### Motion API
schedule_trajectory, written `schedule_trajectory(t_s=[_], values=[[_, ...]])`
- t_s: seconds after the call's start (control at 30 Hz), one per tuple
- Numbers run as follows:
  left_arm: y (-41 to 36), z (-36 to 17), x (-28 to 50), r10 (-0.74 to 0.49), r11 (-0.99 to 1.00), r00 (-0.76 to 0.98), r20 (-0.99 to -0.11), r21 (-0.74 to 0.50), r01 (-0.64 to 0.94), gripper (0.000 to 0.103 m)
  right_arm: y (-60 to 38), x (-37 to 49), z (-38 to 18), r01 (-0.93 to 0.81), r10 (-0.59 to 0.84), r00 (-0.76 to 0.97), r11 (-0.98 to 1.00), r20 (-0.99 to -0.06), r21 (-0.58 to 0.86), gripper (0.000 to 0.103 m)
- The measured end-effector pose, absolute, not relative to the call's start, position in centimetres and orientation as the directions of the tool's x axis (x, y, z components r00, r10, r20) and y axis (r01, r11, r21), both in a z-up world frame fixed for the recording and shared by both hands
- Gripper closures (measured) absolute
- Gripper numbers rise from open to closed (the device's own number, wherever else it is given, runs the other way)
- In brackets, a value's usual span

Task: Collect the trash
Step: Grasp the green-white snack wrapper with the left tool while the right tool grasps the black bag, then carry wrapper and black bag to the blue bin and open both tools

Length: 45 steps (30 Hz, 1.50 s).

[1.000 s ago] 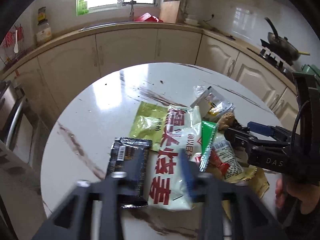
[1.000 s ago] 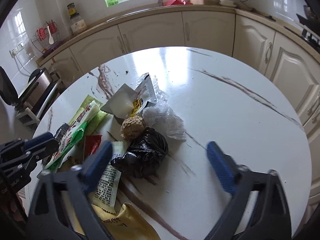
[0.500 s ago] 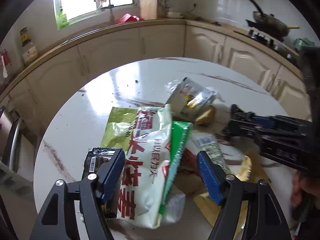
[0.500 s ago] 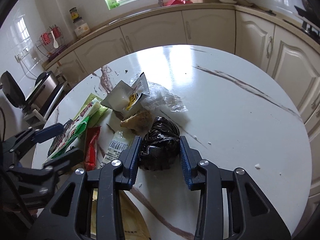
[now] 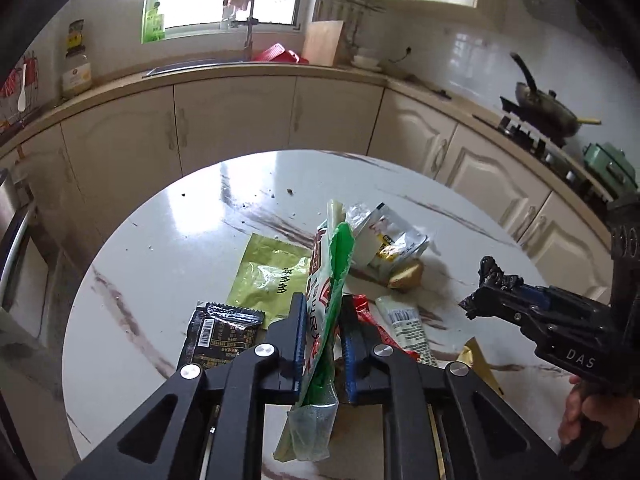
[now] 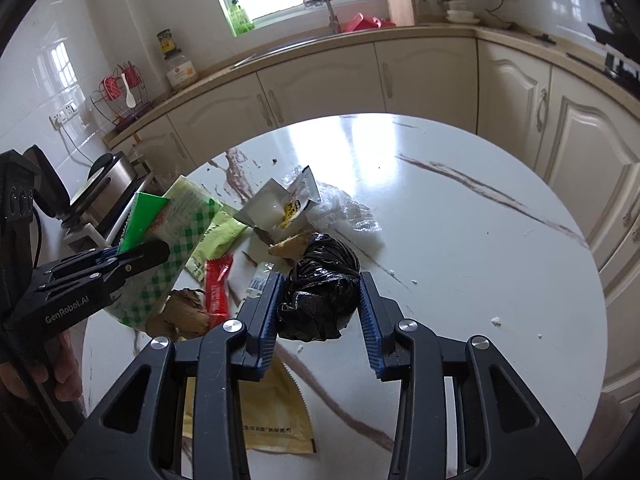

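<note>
Left gripper [image 5: 322,338] has just closed on snack packets [image 5: 326,300], lifting them; right gripper [image 6: 318,308] clamps black bag [image 6: 320,288]. Slippery packets may slide free.

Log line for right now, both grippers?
left gripper: just closed on snack wrappers | right gripper: clamps black bag | table: litter remains
</note>
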State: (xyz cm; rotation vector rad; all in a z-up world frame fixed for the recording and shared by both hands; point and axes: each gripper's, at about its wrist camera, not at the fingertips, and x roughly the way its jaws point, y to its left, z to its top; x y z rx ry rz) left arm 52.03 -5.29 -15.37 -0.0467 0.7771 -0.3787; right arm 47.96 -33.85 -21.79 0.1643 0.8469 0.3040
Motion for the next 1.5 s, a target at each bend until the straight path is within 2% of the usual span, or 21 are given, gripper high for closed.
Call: schedule_trajectory(t_s=[0.23, 0.5, 0.63, 0.83, 1.0, 1.17, 1.37, 1.5], values=[[-3.1, -13.6, 47.8, -0.396, 0.916, 0.680, -0.617, -0.218, 0.336, 0.092, -33.5, 45.7, -19.3, -0.209, 0.333, 0.653, 0.943, -0.680, 0.260, 0.069], [1.9, -10.5, 39.6, -0.428, 0.903, 0.728, -0.535, -0.234, 0.359, 0.092, -30.9, 42.2, -15.4, -0.257, 0.364, 0.680, 0.931, -0.636, 0.258, 0.069], [6.3, -9.9, 34.2, -0.407, 0.913, 0.768, -0.495, -0.237, 0.332, 0.092, -27.0, 39.6, -13.2, -0.331, 0.413, 0.677, 0.910, -0.609, 0.250, 0.069], [14.0, -11.5, 25.0, -0.335, 0.939, 0.809, -0.483, -0.240, 0.245, 0.092, -18.3, 35.7, -12.1, -0.481, 0.511, 0.615, 0.847, -0.601, 0.228, 0.069], [20.8, -14.3, 18.4, -0.248, 0.957, 0.823, -0.511, -0.262, 0.126, 0.092, -9.5, 32.7, -13.9, -0.605, 0.593, 0.515, 0.763, -0.619, 0.228, 0.069], [28.4, -18.9, 13.9, -0.156, 0.951, 0.797, -0.584, -0.307, -0.038, 0.092, -1.5, 31.4, -17.4, -0.682, 0.627, 0.400, 0.691, -0.669, 0.240, 0.069], [34.8, -25.9, 12.2, -0.110, 0.908, 0.699, -0.707, -0.357, -0.218, 0.092, 6.1, 31.2, -24.1, -0.722, 0.602, 0.279, 0.645, -0.748, 0.250, 0.069], [35.8, -29.1, 13.0, -0.115, 0.887, 0.644, -0.756, -0.370, -0.276, 0.092, 10.3, 31.7, -28.9, -0.727, 0.572, 0.211, 0.634, -0.792, 0.264, 0.069]])
